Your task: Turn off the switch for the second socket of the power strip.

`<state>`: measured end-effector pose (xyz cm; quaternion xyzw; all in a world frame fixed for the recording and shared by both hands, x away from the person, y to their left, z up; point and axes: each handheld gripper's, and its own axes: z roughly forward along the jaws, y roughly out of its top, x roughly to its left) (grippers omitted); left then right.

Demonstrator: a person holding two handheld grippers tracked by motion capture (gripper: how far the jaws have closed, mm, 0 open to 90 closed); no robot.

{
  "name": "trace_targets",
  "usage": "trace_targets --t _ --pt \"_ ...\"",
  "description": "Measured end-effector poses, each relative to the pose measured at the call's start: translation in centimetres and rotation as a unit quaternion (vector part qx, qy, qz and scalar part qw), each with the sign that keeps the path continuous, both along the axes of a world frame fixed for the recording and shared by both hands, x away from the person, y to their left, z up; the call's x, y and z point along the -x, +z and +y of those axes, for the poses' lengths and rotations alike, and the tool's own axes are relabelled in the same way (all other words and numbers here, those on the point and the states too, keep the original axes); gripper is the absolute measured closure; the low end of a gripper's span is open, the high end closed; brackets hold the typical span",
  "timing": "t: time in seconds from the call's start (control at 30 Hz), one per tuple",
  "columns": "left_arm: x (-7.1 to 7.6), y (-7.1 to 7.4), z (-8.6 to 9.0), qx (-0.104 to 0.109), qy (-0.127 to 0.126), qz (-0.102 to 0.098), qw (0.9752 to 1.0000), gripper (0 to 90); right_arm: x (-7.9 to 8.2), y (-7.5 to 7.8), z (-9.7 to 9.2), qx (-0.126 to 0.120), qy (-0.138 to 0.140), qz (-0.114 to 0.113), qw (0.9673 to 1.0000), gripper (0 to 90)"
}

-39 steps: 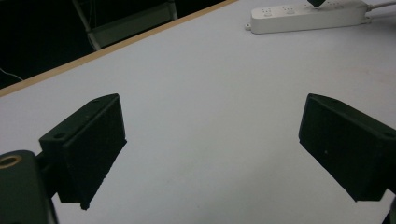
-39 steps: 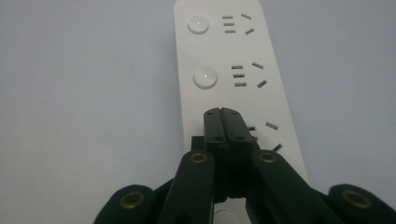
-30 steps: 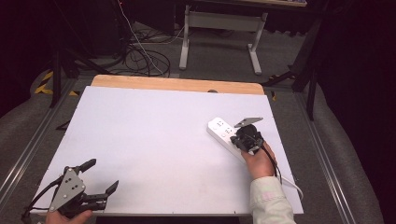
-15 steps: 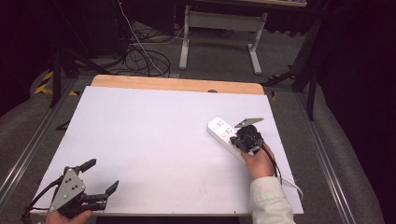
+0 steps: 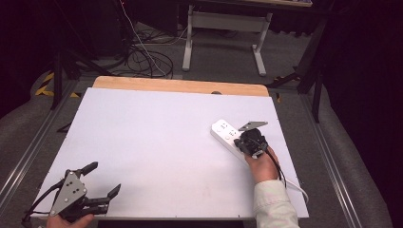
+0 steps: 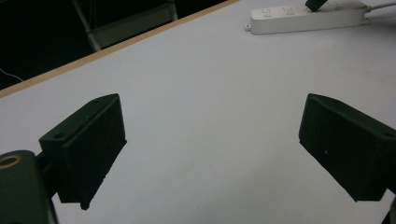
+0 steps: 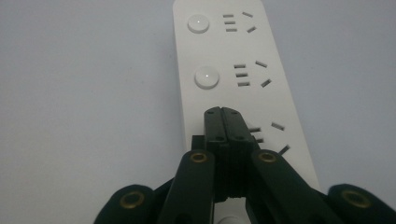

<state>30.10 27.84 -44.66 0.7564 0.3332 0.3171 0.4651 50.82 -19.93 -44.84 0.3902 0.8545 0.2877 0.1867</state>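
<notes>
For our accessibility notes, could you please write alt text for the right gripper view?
The shut right gripper rests its tips over a white power strip on a white table, where a third switch would sit. Two round switches and their sockets lie beyond.

White table [image 5: 142, 142]; power strip [image 5: 227, 135]
</notes>
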Motion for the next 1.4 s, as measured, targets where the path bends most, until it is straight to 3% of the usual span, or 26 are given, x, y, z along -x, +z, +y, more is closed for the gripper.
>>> trace_targets --t 0.5,1.03,1.1,1.13,1.2,1.4 --pt "0.0 0.0 0.0 0.000 0.000 0.000 1.0000 7.8 0.3 -0.2 0.2 0.003 -0.010 -0.010 0.9999 90.0" --pt "0.0 0.0 0.0 -0.001 0.001 0.000 1.0000 7.8 0.2 -0.2 0.2 -0.002 -0.016 -0.004 0.9999 90.0" --pt "0.0 0.0 0.0 -0.002 0.001 0.000 1.0000 7.8 0.3 -0.3 0.3 -0.015 -0.009 -0.004 0.9998 90.0" --pt "0.0 0.0 0.0 -0.001 0.001 0.000 1.0000 7.8 0.5 -0.1 0.3 -0.023 -0.005 -0.016 0.9996 90.0" --pt "0.0 0.0 0.0 -0.001 0.000 0.001 1.0000 7.9 0.7 0.1 0.6 -0.006 -0.002 -0.022 0.9997 90.0" --pt "-0.1 0.0 0.0 -0.002 -0.001 0.003 1.0000 7.9 1.7 1.8 0.1 -0.034 0.000 -0.058 0.9977 90.0"
